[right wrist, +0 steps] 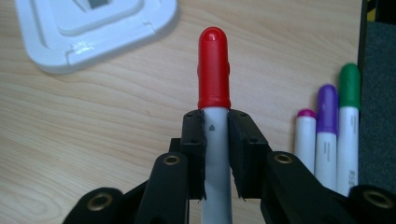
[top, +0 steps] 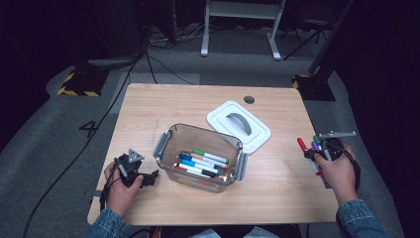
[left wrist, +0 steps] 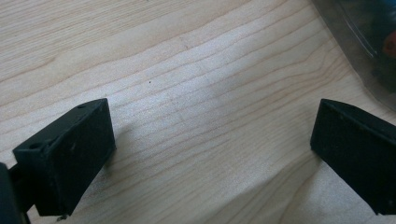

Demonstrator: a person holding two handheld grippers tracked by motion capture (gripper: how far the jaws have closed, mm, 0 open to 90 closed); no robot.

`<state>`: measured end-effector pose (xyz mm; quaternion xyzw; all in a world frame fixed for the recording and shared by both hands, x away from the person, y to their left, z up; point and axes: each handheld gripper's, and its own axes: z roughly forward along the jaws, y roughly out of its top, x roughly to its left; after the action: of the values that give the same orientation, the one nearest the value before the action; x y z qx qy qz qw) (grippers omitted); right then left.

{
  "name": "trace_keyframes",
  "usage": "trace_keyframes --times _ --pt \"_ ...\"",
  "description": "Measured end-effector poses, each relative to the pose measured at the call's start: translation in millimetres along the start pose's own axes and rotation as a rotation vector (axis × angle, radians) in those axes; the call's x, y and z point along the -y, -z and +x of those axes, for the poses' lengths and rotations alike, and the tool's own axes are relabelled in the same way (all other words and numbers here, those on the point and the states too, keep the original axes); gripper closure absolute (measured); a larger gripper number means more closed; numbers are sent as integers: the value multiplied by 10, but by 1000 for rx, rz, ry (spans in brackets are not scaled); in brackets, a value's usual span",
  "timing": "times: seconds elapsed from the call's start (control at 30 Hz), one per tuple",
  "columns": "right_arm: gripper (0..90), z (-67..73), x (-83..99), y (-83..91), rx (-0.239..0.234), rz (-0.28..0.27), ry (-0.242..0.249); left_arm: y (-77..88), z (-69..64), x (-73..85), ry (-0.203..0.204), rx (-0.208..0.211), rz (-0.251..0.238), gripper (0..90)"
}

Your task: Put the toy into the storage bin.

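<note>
Wooden table (right wrist: 93, 140), unlabelled (red-capped) marker (right wrist: 214, 70)

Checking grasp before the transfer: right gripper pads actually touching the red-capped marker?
Touching. In the right gripper view, the right gripper has both pads pressed flat against the white barrel of the red-capped marker, no gap on either side.

left tool (top: 140, 174): jaws wide apart, nothing between, low over counter
left hand (top: 120, 191): wrapped round tool body
right tool (right wrist: 215, 154): jaws clamped
right hand (top: 339, 173): at right edge, forearm entering from below
</note>
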<state>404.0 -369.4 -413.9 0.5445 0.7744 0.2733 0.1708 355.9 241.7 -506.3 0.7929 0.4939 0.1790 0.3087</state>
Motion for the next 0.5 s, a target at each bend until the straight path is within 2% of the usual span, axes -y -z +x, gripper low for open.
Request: trace_keyframes --times 0.17,0.3,0.33,0.5 --pt "777 165 -227 139 -34 -51 47 0 0 0 0 0 1 2" --pt "777 265 -334 199 -53 -68 73 2 1 2 -1 0 1 2" --pt "777 346 -404 238 -68 -79 87 5 2 2 -1 -1 3 2" --pt "777 504 -535 309 -99 -102 123 6 5 9 0 -1 -1 2"
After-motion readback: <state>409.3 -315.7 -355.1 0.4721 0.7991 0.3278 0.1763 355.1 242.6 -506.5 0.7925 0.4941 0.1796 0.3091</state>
